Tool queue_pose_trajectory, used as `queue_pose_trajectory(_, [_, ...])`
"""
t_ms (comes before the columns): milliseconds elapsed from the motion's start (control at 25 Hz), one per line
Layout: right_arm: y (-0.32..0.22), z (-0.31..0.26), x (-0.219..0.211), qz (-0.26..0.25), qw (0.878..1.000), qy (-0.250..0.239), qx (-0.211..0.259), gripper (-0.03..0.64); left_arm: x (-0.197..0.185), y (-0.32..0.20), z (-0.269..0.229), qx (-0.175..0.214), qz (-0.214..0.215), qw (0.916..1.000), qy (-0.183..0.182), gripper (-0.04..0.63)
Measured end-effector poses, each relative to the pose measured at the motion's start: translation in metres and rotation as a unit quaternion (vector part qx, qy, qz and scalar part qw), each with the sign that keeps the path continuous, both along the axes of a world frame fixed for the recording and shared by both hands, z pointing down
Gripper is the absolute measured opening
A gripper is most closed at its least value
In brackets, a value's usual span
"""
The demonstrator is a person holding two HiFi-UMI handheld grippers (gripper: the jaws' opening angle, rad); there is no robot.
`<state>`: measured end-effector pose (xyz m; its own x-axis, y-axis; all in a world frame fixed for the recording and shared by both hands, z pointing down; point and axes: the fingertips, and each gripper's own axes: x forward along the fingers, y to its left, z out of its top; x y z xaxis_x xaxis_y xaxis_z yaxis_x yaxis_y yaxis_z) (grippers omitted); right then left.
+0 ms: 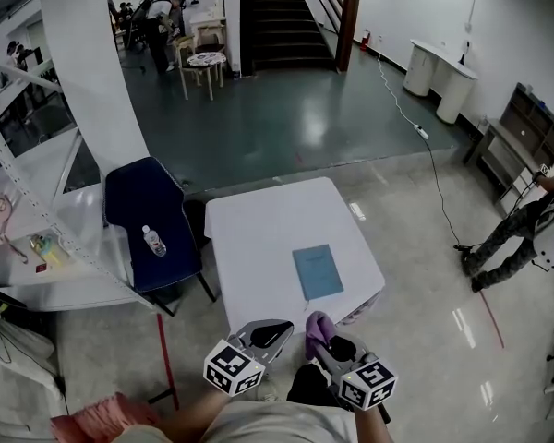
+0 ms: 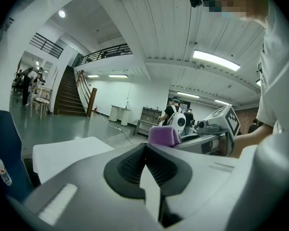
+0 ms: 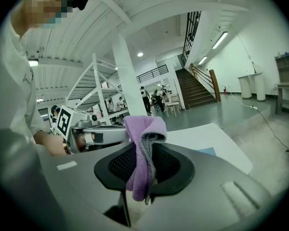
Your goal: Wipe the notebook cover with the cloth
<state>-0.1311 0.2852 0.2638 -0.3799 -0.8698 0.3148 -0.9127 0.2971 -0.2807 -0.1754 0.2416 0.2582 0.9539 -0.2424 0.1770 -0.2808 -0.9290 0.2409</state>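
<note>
A blue notebook [image 1: 318, 272] lies flat on the white table [image 1: 258, 238], right of its middle. My right gripper [image 1: 325, 338] is held close to the body, short of the table's near edge, shut on a purple cloth [image 3: 143, 153] that is folded between its jaws and sticks out above them; the cloth [image 1: 318, 328] also shows in the head view. My left gripper [image 1: 268, 336] is beside it to the left, shut with nothing between its jaws. A corner of the notebook [image 3: 207, 151] peeks over the right gripper's body.
A dark blue chair [image 1: 150, 220] with a water bottle [image 1: 153, 241] on its seat stands left of the table. A white bench [image 1: 46, 257] with small items is further left. A person [image 1: 512, 233] stands at the far right. A staircase [image 1: 286, 21] rises at the back.
</note>
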Motion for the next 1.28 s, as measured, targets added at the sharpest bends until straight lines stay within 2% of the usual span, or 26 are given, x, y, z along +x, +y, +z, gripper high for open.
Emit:
queue_pose_trajectory(440, [-0.049, 0.009, 0.043, -0.013, 1.0, -0.001, -0.002, 0.104, 0.042, -0.049, 0.006, 0.001, -0.011, 0.9999, 0.001, 0.0])
queue_pose_trajectory(880, [-0.138, 0.007, 0.139, -0.056, 0.998, -0.001, -0.002, 0.104, 0.132, -0.133, 0.005, 0.003, -0.05, 0.9987, -0.007, 0.0])
queue_pose_trajectory(1280, [-0.192, 0.013, 0.214, -0.099, 0.995, -0.009, -0.007, 0.104, 0.204, -0.183, 0.008, 0.0, -0.091, 0.9957, -0.014, 0.0])
